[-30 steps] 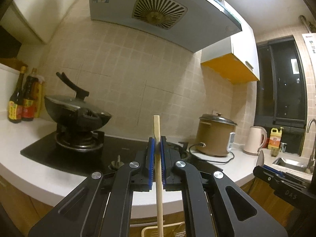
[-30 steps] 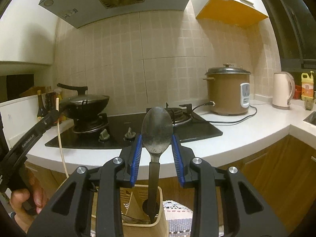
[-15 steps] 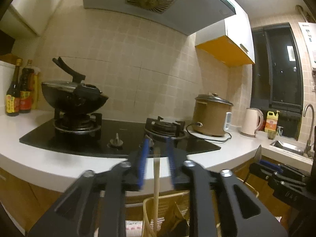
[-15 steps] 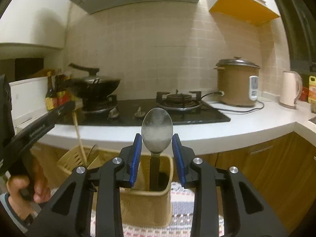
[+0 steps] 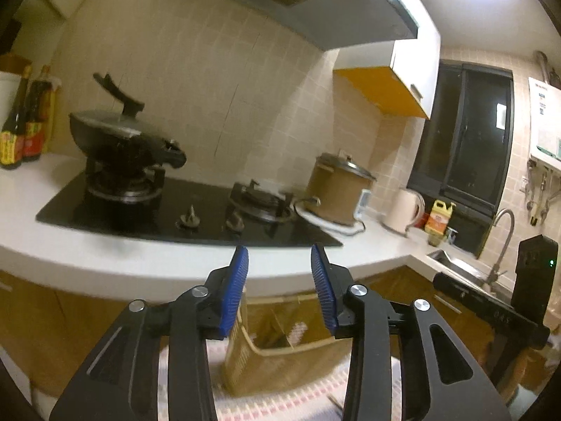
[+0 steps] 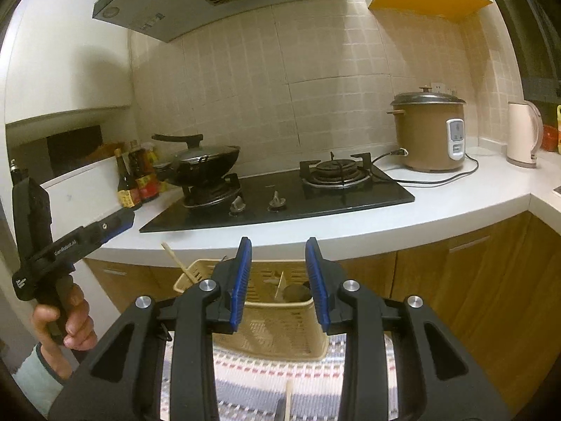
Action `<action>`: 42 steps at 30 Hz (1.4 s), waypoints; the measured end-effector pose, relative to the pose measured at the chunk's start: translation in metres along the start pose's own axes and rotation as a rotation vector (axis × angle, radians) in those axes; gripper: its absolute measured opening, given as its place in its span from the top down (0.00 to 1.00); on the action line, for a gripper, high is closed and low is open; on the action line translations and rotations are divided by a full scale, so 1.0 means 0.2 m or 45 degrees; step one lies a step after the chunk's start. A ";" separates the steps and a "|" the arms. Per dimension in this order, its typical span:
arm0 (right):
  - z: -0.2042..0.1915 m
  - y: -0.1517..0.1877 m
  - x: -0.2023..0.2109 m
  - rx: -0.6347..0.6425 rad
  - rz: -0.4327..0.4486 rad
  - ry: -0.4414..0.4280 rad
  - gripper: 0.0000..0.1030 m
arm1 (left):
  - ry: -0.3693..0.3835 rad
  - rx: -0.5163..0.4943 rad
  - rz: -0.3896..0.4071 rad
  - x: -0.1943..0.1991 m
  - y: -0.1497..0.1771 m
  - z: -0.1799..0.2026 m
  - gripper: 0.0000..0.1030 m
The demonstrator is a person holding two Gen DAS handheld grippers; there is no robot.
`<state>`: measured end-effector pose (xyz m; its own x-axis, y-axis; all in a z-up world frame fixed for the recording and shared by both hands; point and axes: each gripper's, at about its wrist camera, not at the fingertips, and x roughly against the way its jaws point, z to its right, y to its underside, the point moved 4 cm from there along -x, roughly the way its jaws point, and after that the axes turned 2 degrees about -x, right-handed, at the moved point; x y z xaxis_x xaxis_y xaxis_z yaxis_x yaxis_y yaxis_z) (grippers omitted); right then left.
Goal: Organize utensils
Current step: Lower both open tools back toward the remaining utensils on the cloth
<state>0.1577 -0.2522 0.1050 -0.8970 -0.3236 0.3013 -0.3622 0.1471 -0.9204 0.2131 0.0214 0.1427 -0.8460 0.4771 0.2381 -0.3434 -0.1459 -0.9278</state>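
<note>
Kitchen: white counter [image 6: 455, 207] w/ black hob [image 6: 280, 200] behind both views.
L gripper [image 5: 279, 273]: jaws just opened, nothing between.
R gripper [image 6: 278, 266]: jaws apart, empty.
Basket [image 6: 280, 329]: below, on striped mat.
R view only: chopstick [image 6: 177, 261] leaning in basket, spoon [image 6: 296, 293] inside; hand [image 6: 65, 322] on L tool.

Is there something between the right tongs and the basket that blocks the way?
Nothing visible does. The right tongs are open and empty, and the basket stands directly ahead and below them, with no object in between.
</note>
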 end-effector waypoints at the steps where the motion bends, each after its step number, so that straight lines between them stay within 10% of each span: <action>1: -0.02 -0.01 0.03 0.003 -0.028 -0.006 0.72 | 0.005 0.014 -0.026 0.02 0.00 0.00 0.65; 9: -0.08 0.15 0.07 0.005 -0.402 0.039 0.72 | 0.029 0.110 -0.349 0.11 0.14 -0.02 0.65; 19: -0.06 0.69 -0.05 -0.082 -0.901 -0.011 0.72 | 0.057 0.122 -0.807 0.05 0.68 -0.05 0.65; 26: -0.07 0.98 -0.07 -0.091 -1.106 -0.033 0.72 | 0.058 0.099 -0.958 -0.01 0.93 -0.04 0.65; 42: -0.05 1.05 -0.19 -0.067 -1.140 0.059 0.72 | 0.039 0.095 -1.040 -0.12 1.06 -0.05 0.65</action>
<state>0.1127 -0.1989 -0.0967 -0.2815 -0.3001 0.9114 -0.9411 -0.0993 -0.3234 0.1640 -0.0130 -0.0624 -0.3066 0.4812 0.8212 -0.8734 0.2008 -0.4437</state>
